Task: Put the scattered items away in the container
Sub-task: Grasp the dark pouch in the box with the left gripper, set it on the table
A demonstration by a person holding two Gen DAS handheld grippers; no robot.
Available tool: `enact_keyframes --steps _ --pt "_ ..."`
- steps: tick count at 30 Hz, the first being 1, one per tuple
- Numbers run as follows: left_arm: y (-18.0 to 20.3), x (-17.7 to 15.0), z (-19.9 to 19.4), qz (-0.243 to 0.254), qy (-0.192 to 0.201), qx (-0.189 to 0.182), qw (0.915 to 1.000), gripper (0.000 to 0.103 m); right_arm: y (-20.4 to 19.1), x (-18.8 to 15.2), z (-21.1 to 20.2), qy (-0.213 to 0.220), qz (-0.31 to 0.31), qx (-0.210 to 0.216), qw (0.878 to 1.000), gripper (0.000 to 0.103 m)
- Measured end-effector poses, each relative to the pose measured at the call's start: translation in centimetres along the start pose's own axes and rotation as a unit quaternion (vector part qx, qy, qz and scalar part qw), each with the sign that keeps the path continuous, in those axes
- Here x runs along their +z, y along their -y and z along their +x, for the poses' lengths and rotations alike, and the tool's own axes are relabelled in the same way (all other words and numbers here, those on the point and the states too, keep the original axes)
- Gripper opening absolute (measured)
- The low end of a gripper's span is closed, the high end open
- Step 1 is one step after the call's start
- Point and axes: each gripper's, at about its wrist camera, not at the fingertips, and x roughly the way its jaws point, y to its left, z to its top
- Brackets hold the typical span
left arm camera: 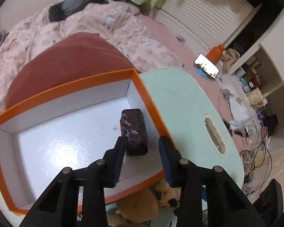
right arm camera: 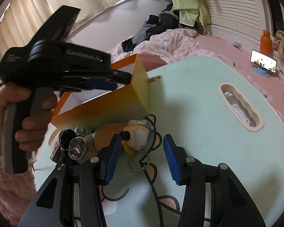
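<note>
Home bedroom, rumpled pink bedding (left arm camera: 108,28), louvred wardrobe doors (left arm camera: 204,15), cluttered shelves (left arm camera: 255,79)

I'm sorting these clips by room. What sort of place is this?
Most likely a bedroom: a rumpled pink quilt on a bed, heaped clothes, and a small mint table set up beside it.

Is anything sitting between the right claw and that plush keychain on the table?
Nothing visible blocks it. The plush keychain lies on the mint table just ahead of the open right claw, its metal ring lying between the fingers. The orange box stands behind it.
</note>
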Motion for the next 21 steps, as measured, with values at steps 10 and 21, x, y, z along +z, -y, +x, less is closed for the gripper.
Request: enact_keyframes --steps 10,21 --pt "-1.0 0.2 1.9 -0.012 0.008 0.027 0.9995 0.034 -0.2 -0.1 0.5 -0.013 -0.001 0.003 1.0 0.047" --pt "-1.7 0.0 -0.5 -0.016 0.042 -0.004 0.999 0.026 -0.2 -0.5 0.3 -0.017 -0.003 0.004 1.0 0.047"
